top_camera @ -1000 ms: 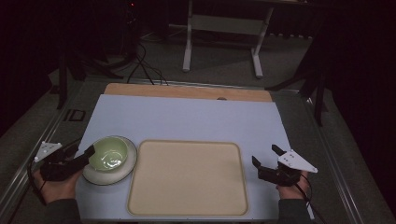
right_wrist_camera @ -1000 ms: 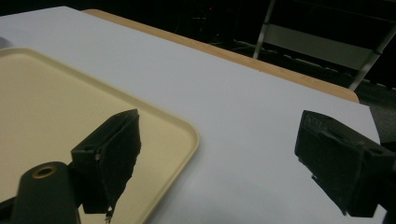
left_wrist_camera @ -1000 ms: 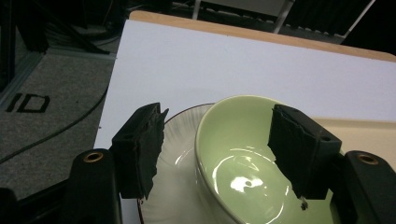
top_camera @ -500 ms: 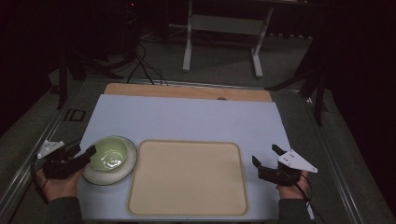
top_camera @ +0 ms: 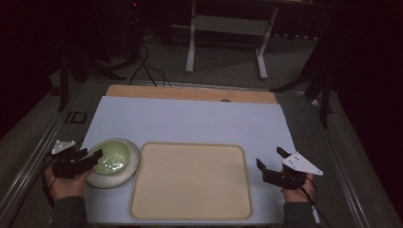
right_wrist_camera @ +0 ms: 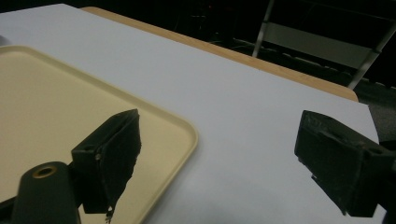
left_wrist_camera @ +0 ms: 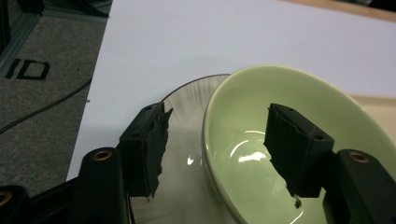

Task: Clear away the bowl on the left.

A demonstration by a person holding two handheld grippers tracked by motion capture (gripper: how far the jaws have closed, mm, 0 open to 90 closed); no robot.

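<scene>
The left gripper (left_wrist_camera: 215, 149), its matte black jaws just narrowing but not yet pressing, straddles the rim of one glossy green bowl (left_wrist_camera: 299, 140) on one shiny round plate (left_wrist_camera: 187, 107); beside it, one smooth rectangular beige tray (top_camera: 190, 183). Right gripper (right_wrist_camera: 215, 163) gapes wide, holding nothing.

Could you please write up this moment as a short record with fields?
work surface: white table
bowl: pale green bowl sitting on a plate, left of the tray
tray: beige tray, bare
left gripper: jaws astride the bowl's near rim, one inside, one outside, just closing, not yet pressing
right gripper: open, right of the tray, holding nothing
</scene>
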